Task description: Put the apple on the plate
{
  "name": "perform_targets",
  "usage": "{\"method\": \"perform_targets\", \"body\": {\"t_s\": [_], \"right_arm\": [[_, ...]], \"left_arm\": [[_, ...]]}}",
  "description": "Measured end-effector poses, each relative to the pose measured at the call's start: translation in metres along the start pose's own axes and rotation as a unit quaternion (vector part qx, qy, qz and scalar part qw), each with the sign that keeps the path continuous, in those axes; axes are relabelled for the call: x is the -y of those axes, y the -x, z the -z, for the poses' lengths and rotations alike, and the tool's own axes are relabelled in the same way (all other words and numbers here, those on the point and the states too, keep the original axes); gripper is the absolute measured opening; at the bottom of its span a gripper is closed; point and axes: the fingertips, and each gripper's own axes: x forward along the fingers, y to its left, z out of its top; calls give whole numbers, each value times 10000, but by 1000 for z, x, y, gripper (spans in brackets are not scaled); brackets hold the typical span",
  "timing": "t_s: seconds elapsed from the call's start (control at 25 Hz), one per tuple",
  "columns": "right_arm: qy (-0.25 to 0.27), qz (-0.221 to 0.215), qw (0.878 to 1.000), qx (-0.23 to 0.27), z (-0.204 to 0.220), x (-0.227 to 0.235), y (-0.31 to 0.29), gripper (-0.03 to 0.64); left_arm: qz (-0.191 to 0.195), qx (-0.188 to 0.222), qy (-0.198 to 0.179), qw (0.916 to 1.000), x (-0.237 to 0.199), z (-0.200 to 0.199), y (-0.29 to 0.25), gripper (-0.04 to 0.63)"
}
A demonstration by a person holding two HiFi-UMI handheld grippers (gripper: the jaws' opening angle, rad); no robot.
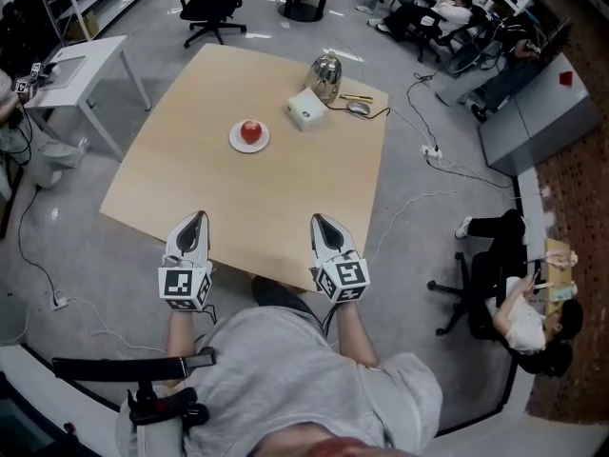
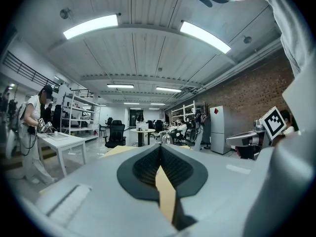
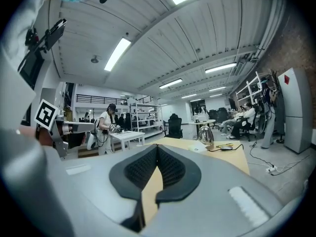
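A red apple (image 1: pixel 251 130) rests on a small white plate (image 1: pixel 235 144) near the middle of the wooden table (image 1: pixel 181 193). My left gripper (image 1: pixel 197 216) hangs over the table's near edge, well short of the plate, with its jaws shut and nothing in them. My right gripper (image 1: pixel 317 220) stays beside it at the same edge, also shut and empty. In the left gripper view the left gripper (image 2: pixel 159 148) has its pads together. The right gripper (image 3: pixel 157 148) looks the same in the right gripper view. Neither gripper view shows the apple or the plate.
Beyond the plate stand a silver kettle (image 1: pixel 326 74), a pale box (image 1: pixel 305 109), a mouse (image 1: pixel 359 108) and a yellow pen (image 1: pixel 357 97). A white side table (image 1: pixel 81 65) is at the left and an office chair (image 1: pixel 211 3) behind. A person (image 1: pixel 523 312) sits at the right.
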Motion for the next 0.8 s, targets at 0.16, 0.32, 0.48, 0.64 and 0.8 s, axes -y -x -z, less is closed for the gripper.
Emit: {"method": "perform_targets", "body": {"t_s": [0.16,0.32,0.48,0.64,0.8], "right_arm": [[-33,-55,10000,-43,2,-3,-5,6],[-80,-66,9999,-74,5,-4,-6,6],[-75,-77,9999,-68,1,1,-4,6],[0,-51,10000,-61,-6,2,-7,6],[27,-34,10000,-50,-10,4,-11,5]], "left_arm": [[5,-33,5,10000,-2,2,-1,18],[-1,-45,9,10000,-4,3,-2,18],[-10,-31,19,10000,-2,1,-1,18],[-22,-39,17,10000,-4,-3,-3,18],[-24,-43,20,10000,-4,-5,-6,18]]}}
